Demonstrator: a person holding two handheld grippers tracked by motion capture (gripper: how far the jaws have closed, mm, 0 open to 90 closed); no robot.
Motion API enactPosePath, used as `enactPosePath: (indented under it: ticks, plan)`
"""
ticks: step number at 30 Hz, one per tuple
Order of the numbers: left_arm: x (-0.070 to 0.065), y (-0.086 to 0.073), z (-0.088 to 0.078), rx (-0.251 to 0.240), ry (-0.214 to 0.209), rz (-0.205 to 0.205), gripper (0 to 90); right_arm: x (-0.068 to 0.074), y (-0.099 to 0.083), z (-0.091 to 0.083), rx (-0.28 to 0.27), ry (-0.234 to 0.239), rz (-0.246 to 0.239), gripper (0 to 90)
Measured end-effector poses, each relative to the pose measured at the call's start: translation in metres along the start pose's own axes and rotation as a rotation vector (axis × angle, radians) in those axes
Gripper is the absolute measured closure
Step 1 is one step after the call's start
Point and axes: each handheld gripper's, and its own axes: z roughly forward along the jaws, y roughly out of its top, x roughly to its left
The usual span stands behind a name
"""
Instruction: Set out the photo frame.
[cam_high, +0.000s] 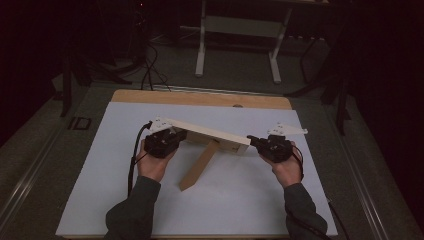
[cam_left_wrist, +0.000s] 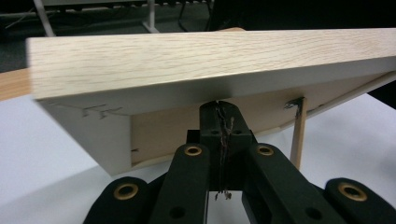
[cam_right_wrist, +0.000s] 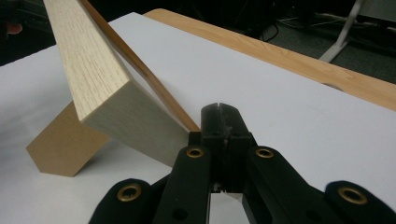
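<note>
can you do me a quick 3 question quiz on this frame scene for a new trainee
1. True or false: the wooden picture frame lies flat, face up on the white sheet.
2. Which part of the frame touches the sheet out toward the person? A. a glass pane B. the brown stand flap C. a hanging cord
3. Fill in: the jaws of the left gripper and the right gripper are both ____.

Key
1. False: it is propped up, tilted on its stand flap.
2. B
3. shut. The left tips sit under the frame's edge, the right tips beside its corner; whether they pinch anything I cannot tell.
</note>
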Motion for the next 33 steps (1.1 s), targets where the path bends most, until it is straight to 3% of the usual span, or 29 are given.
enactPosePath:
  ticks: [14,33]
  plan:
    - [-0.013,0.008,0.007,0.001,-0.029,0.020,89.9,-0.001,0.003,0.001,0.003,0.011,-0.010,89.9]
    - [-0.037,0.012,0.027,0.044,-0.071,0.062,89.8,0.002,0.007,0.001,0.007,0.021,-0.018,89.9]
